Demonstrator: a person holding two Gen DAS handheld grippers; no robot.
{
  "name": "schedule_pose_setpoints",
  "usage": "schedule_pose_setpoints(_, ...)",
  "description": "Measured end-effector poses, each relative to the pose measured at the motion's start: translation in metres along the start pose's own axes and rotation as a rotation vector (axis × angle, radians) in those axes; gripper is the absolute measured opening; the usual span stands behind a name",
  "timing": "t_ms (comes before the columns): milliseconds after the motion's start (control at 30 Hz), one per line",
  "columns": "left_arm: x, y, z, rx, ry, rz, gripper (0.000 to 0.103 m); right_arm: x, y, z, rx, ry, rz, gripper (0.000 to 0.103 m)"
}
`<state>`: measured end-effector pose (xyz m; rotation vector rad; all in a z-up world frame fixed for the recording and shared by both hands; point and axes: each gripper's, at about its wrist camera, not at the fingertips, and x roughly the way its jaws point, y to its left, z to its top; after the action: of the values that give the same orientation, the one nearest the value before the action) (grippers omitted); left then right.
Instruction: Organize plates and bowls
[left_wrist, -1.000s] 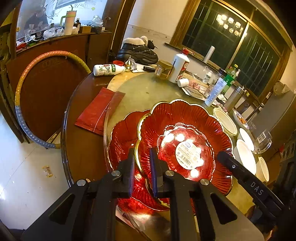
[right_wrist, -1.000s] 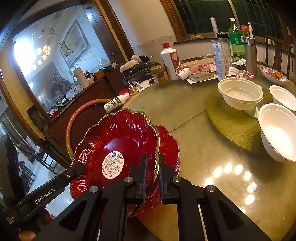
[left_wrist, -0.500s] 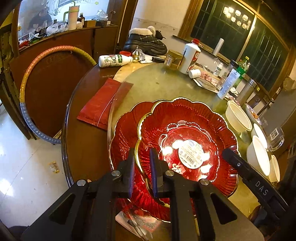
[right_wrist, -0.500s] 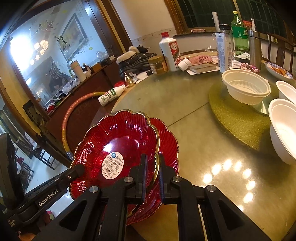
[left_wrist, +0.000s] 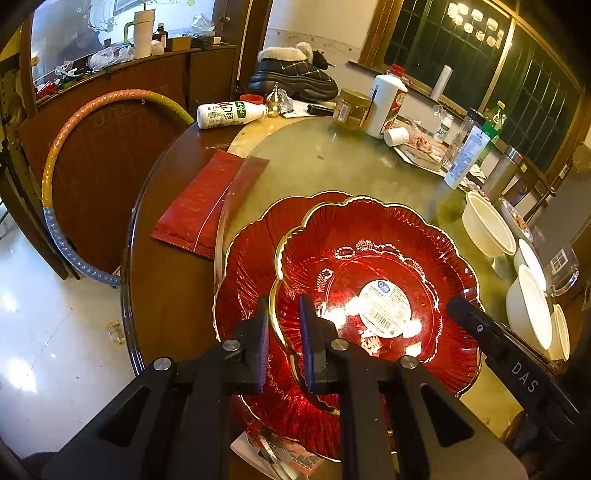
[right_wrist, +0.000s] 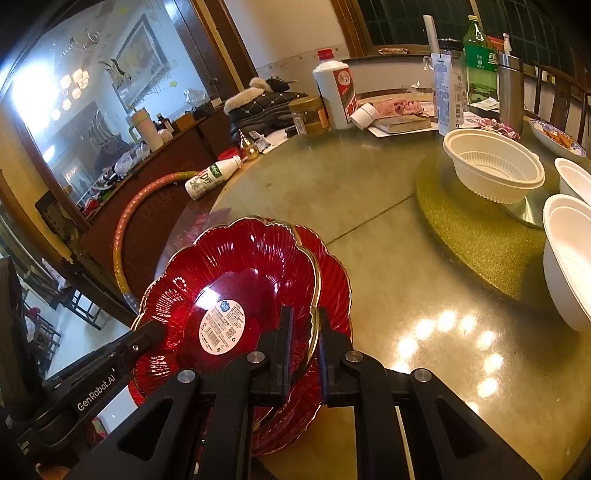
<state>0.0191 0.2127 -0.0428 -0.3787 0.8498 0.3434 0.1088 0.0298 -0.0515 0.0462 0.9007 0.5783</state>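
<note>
1. Fingers of your left gripper and right gripper are each clamped on opposite gilt rims of the upper red plate.
2. It sits askew on a second red plate at the table's near edge.
3. Looks rigid, glossy, slippery, likely brittle: grip the rim only and keep it level.

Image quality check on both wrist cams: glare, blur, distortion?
Left wrist: sharp, heavy fisheye bending the table edge; ceiling-light glare around the top red plate label. Right wrist: bright spots on the glass tabletop, blown-out mirror upper left.
</note>
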Motion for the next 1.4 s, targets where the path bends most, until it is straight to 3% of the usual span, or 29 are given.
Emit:
schedule_pose_setpoints(800, 0.01, -0.002, 0.001, 0.021, 0.024, 0.06, 0.014, 0.016, 0.011, 0.001, -0.048, 0.057, -0.058, 0.014)
schedule_pose_setpoints(1100, 0.0, 0.002, 0.002, -0.005, -0.016, 0.071, 0.013, 0.016, 0.018, -0.001, -0.083, 0.074, -0.076, 0.021)
schedule_pose_setpoints(1233, -0.007, 0.005, 0.004, -0.024, -0.037, 0.072, 0.014, 0.013, 0.02, 0.0, -0.091, 0.069, -0.082, 0.031)
schedule_pose_setpoints(1300, -0.012, 0.007, 0.006, -0.045, -0.045, 0.065, 0.021, 0.008, 0.021, 0.0, -0.089, 0.06, -0.062, 0.045)
schedule_pose_setpoints(1367, -0.02, 0.008, 0.006, -0.067, -0.063, 0.046, 0.054, 0.001, 0.022, 0.0, -0.097, 0.033, -0.062, 0.063)
schedule_pose_setpoints(1400, -0.024, 0.009, 0.006, -0.081, -0.078, 0.028, 0.062, -0.004, 0.023, 0.0, -0.101, 0.015, -0.056, 0.065)
